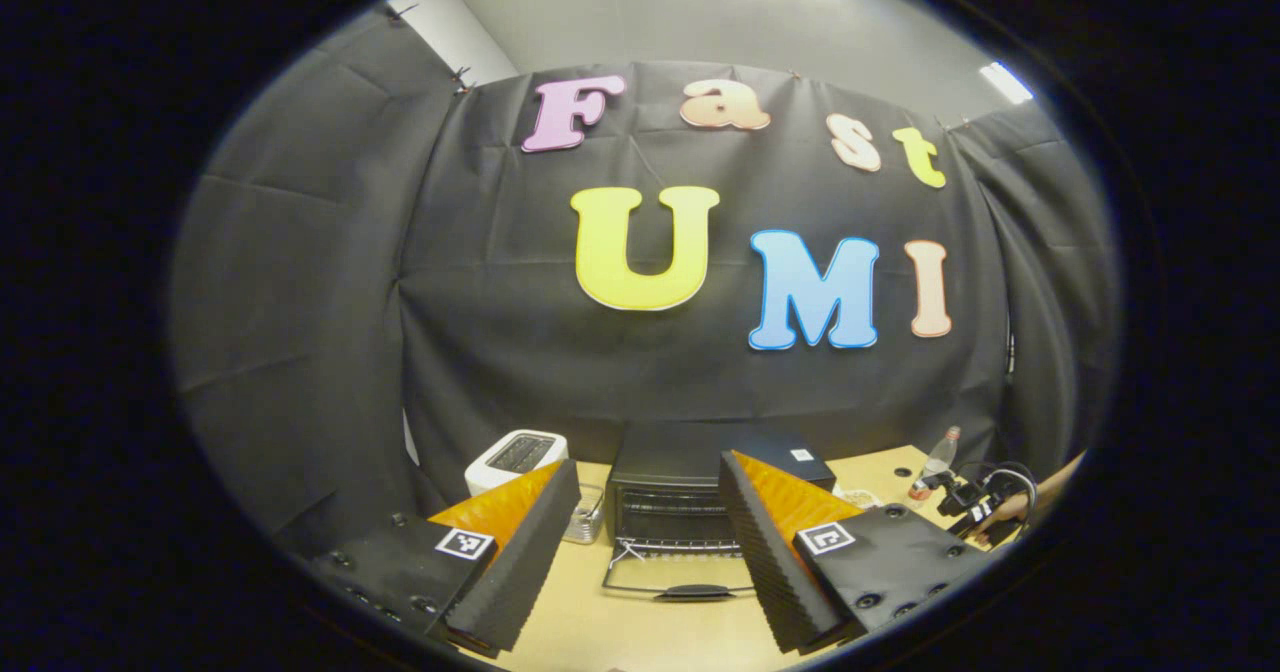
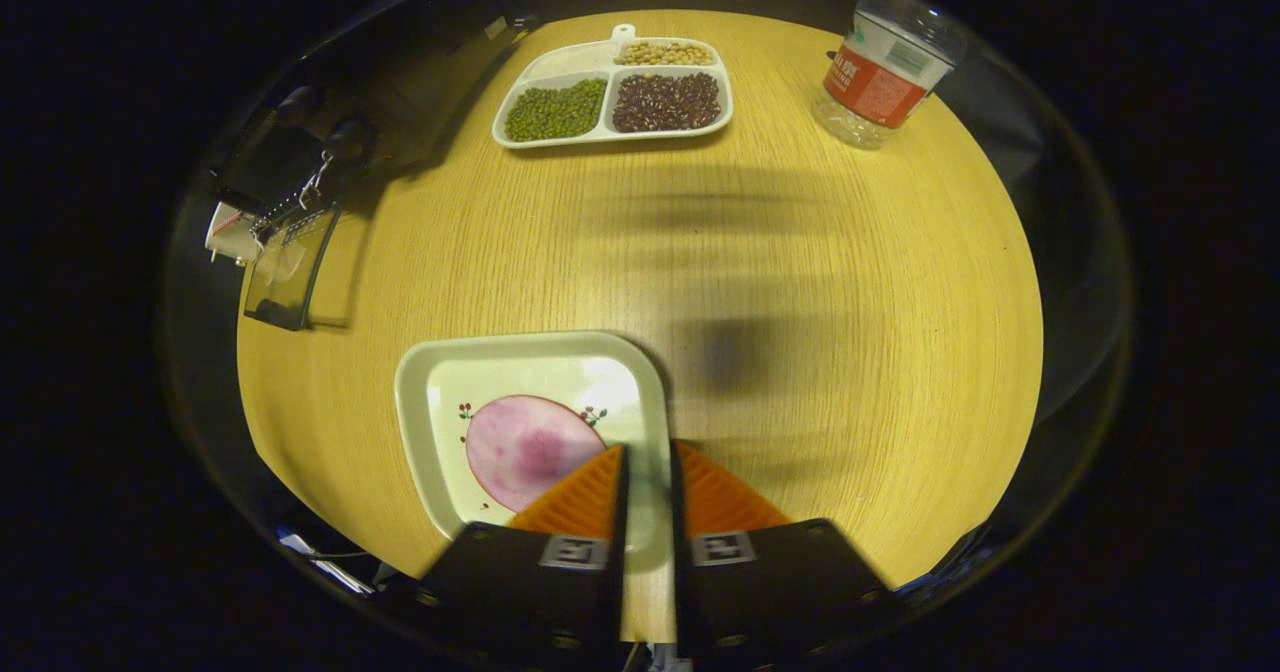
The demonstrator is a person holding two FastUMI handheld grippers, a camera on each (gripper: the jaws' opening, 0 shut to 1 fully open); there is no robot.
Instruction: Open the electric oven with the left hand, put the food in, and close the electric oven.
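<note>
The right gripper (image 2: 648,462) pinches the right rim of a square plate (image 2: 420,402) carrying a pink food slice (image 2: 525,447) on the wooden table (image 2: 800,282). The left gripper (image 1: 650,512) hangs spread wide before the electric oven (image 1: 690,492), whose door (image 1: 680,577) lies folded down

Table (image 2: 850,302) under my right gripper looks like pale wood-grain laminate, matt. Plate (image 2: 430,422) lower left: glossy, ceramic or melamine, can't tell. Bottle (image 2: 885,77) upper right: clear plastic w/ paper-like label. Oven (image 1: 665,482) bottom centre of left gripper view: matt black metal, wire rack.
</note>
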